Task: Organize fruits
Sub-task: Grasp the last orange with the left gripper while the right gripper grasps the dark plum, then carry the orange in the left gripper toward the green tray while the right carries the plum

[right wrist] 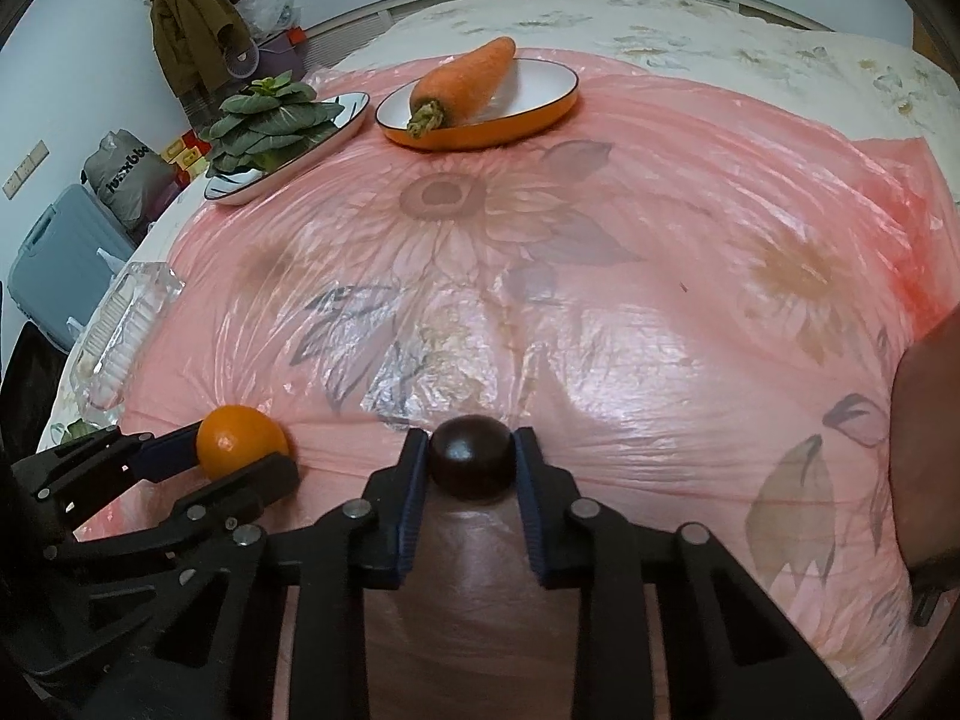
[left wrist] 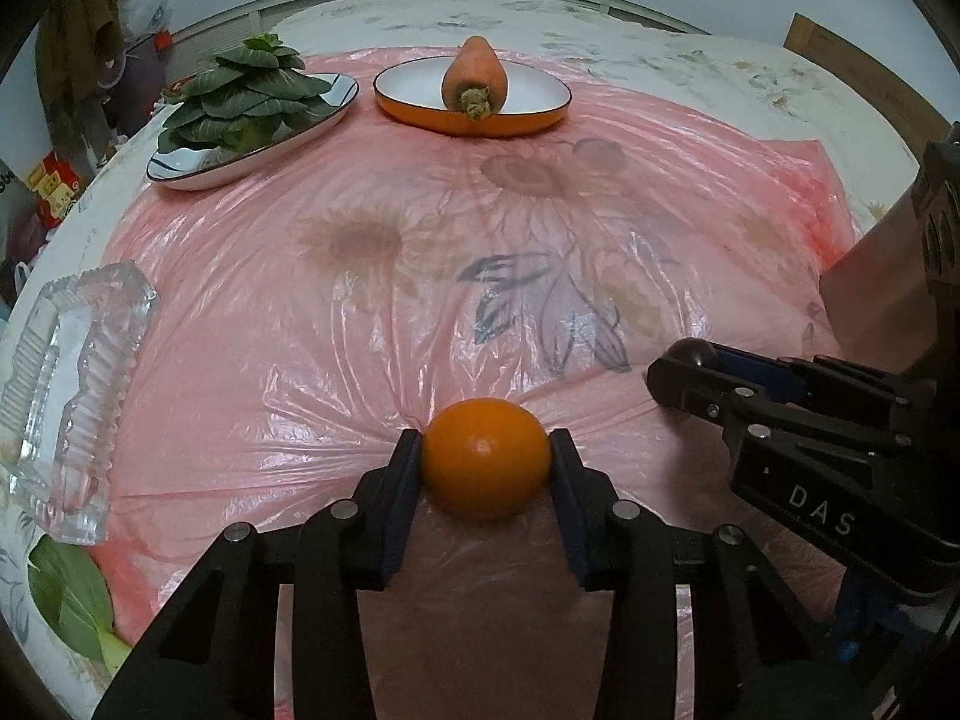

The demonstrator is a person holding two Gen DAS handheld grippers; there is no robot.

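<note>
- Pink plastic sheeting (left wrist: pixel 372 324) covers the flowered bedspread we work over, with a white wall behind.
- Far left of our left gripper (left wrist: pixel 485 461) sits a clear glass dish (left wrist: pixel 66 402); a loose green leaf (left wrist: pixel 69 600) lies just below it.
- Ahead and left, a bok choy (left wrist: pixel 240 99) rests on a striped plate (left wrist: pixel 186 171).
- Straight ahead, well apart, a carrot (left wrist: pixel 475 75) lies in an orange-rimmed dish (left wrist: pixel 414 105).
- Our left gripper's pads press both sides of an orange (left wrist: pixel 485 459), which rests on the sheeting.
- To its right, our right gripper (right wrist: pixel 472 461) clamps a dark round fruit (right wrist: pixel 472 463), also touching the sheeting.
</note>
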